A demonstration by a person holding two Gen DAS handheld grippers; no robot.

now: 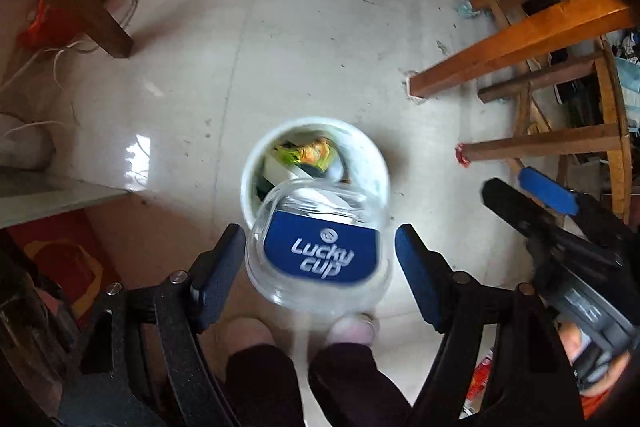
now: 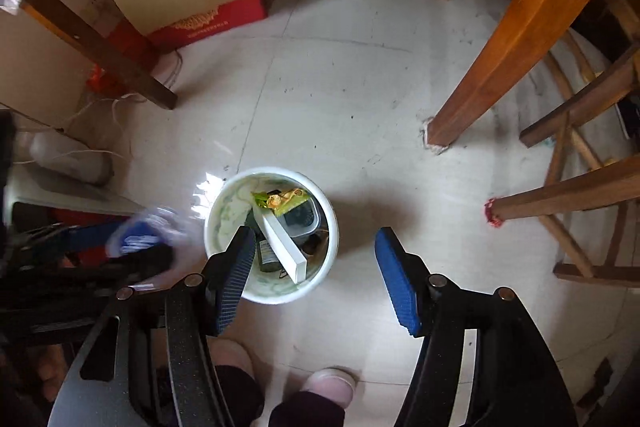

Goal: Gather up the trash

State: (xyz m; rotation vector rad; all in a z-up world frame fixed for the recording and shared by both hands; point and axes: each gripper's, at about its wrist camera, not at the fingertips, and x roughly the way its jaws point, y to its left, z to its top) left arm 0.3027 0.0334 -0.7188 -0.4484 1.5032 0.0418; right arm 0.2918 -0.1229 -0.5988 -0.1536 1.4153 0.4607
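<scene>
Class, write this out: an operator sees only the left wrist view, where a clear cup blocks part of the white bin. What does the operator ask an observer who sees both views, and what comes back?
Operator: What lies in the bin behind the cup?
Observer: A long white box leans across it.
Operator: Anything under that?
Observer: A dark bottle, beside a clear tub.
Operator: Is the right gripper carrying anything?
Observer: No, it is open and empty.
</scene>
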